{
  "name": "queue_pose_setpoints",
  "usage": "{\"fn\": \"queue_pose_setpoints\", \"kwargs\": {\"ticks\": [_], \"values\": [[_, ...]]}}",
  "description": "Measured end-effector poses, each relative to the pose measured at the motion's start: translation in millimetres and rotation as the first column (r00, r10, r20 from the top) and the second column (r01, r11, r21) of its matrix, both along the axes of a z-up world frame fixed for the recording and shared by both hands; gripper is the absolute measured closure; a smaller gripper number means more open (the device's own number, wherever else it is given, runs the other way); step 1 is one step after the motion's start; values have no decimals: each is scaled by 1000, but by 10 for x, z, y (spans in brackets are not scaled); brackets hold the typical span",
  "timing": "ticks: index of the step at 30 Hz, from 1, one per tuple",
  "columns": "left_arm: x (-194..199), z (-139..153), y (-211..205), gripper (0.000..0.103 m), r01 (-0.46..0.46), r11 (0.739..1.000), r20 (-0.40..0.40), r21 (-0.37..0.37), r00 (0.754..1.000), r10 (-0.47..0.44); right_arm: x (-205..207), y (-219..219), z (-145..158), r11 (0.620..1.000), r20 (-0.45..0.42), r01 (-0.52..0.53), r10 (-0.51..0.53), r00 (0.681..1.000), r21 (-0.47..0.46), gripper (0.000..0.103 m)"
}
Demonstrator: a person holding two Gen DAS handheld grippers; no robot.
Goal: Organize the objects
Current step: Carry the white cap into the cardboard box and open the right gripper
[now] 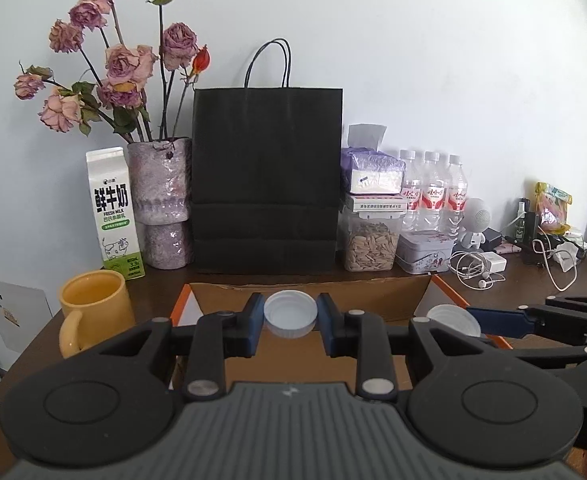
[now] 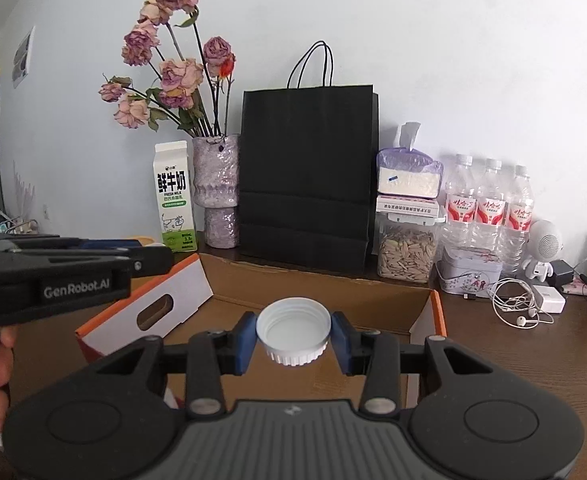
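My left gripper (image 1: 290, 318) is shut on a white plastic cap (image 1: 290, 314), open side up, held above an open cardboard box (image 1: 313, 296) with orange-white flaps. My right gripper (image 2: 293, 336) is shut on a second white cap (image 2: 293, 330), also open side up, above the same box (image 2: 333, 292). In the left wrist view the right gripper comes in from the right with its cap (image 1: 453, 318) showing. In the right wrist view the left gripper's body (image 2: 73, 272) crosses from the left, with a hand below it.
Along the back wall stand a milk carton (image 1: 114, 212), a vase of dried roses (image 1: 161, 200), a black paper bag (image 1: 267, 176), a seed jar (image 1: 371, 246), water bottles (image 1: 433, 192) and a tin (image 1: 425, 254). A yellow mug (image 1: 93, 312) sits left; earphones (image 1: 477, 270) lie right.
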State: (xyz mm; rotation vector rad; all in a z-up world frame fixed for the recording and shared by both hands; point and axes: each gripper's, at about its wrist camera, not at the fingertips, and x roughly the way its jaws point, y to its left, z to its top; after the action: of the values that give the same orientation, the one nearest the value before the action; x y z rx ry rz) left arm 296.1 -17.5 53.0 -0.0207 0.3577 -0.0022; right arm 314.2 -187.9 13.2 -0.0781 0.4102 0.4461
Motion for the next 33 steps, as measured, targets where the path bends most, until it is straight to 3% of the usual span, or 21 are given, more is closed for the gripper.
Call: {"fn": "queue_pose_setpoints", "kwargs": {"ticks": [7,14,15,16,17,19,33], "values": [[336,-249,122,74,-24,999,-116,-30,993,20,365,96,-247,999,-95,19,-22,995,-35,64],[344,-283,101,70,-20,1000,-140,-17,990,18,393,73,-313,999,-125,24,-28,992,-36,64],[331,-272,90,47,-19,1000,-136,-17,991,17,394,76,-313,999,-126,25,-30,992,-46,62],[310,-261,86,14,-24,1000,-126,-17,992,22,398,84,-320,998,-131,24,-31,991,-58,52],[285,-244,77,1,-36,999,-105,-11,994,35,401,86,-328,998,-134,28,-36,990,-62,32],[236,-208,51,0,-56,998,-70,18,996,57,411,88,-336,996,-135,44,-53,989,-73,3],[229,-194,48,0,-52,999,-80,12,995,53,416,46,-320,997,-137,53,-60,989,-56,0]]}}
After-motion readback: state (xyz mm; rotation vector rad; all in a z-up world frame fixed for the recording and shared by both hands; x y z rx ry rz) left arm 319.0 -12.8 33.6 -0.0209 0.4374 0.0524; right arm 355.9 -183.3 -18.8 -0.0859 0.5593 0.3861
